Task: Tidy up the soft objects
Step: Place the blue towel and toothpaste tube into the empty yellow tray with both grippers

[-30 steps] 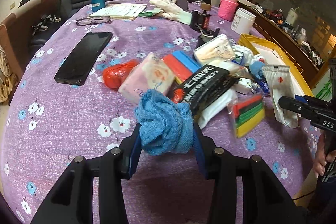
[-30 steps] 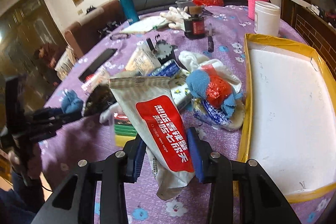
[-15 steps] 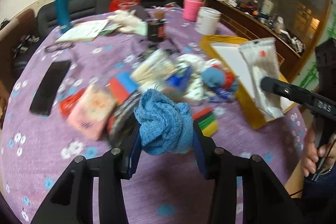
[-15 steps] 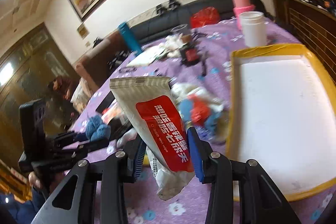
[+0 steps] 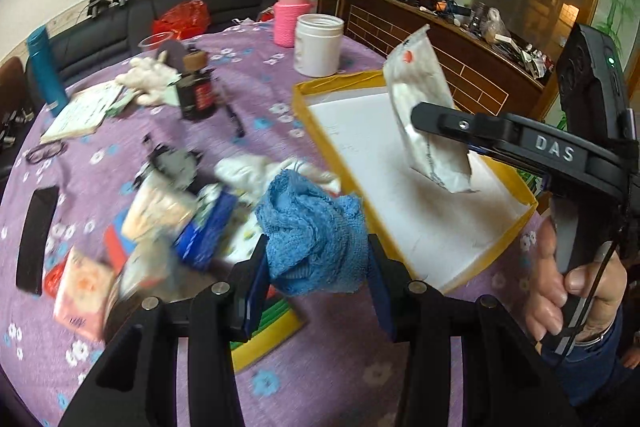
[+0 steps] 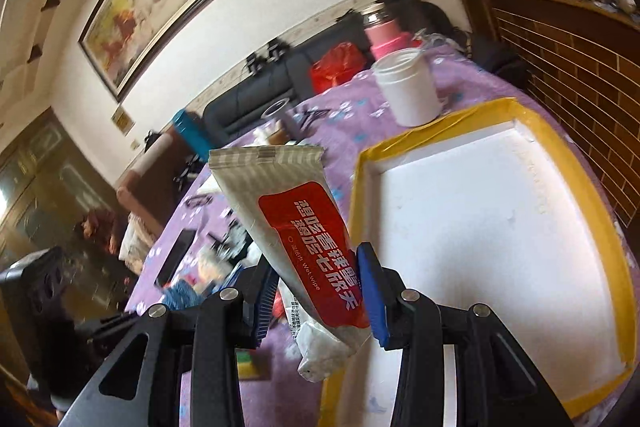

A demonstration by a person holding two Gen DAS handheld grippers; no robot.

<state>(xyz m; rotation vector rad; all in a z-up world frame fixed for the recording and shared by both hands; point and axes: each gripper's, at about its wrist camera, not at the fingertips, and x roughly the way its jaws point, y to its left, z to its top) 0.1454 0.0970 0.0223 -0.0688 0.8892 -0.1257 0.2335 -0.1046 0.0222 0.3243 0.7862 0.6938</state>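
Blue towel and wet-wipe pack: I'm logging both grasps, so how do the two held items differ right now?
The blue towel is crumpled terry cloth bunched in the left gripper; the wet-wipe pack is a smooth, flat printed pouch standing tall from the right gripper. The pack hangs over the yellow-rimmed tray; the towel is beside it. Both are clamped, lifted off the table.

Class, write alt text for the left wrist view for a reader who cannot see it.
The left gripper holds a blue cloth above a cluttered purple table. To its right, the right gripper holds a wipes pack over a yellow-rimmed tray.
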